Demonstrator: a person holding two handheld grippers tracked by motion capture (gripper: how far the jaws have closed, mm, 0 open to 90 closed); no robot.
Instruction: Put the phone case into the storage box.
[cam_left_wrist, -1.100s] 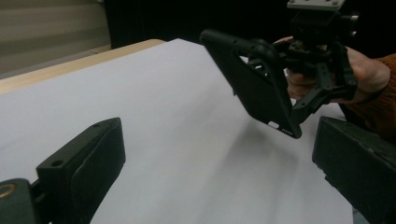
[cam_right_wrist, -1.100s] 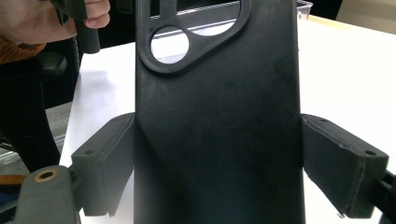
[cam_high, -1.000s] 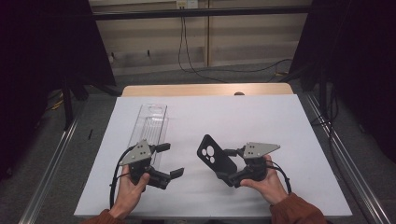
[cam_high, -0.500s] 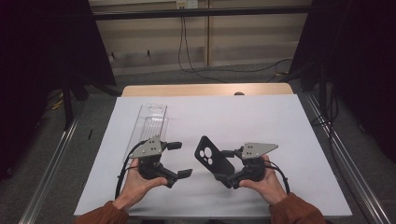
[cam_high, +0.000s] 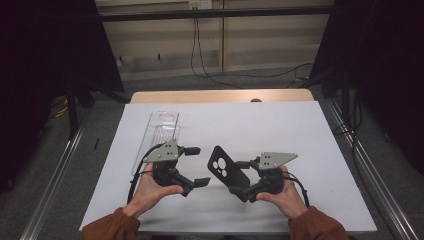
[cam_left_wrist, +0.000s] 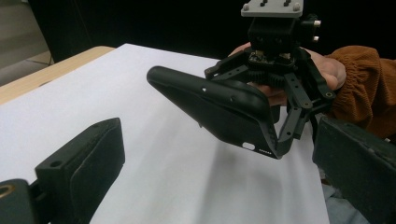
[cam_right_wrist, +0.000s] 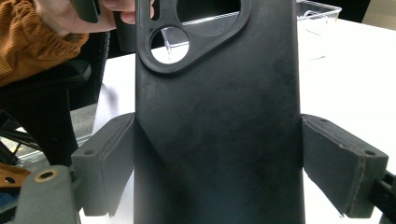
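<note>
Covering table (cam_high: 220, 96), white sheet (cam_high: 280, 130), dark room

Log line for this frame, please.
right gripper: shut on phone case | left gripper: open, empty | clear tray: on table

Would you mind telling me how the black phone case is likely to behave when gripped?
The phone case probably flexes: it is a thin, hollow shell. Its matte surface likely resists slipping between the right gripper's fingers. Held aloft by its edges, it seems light.
</note>
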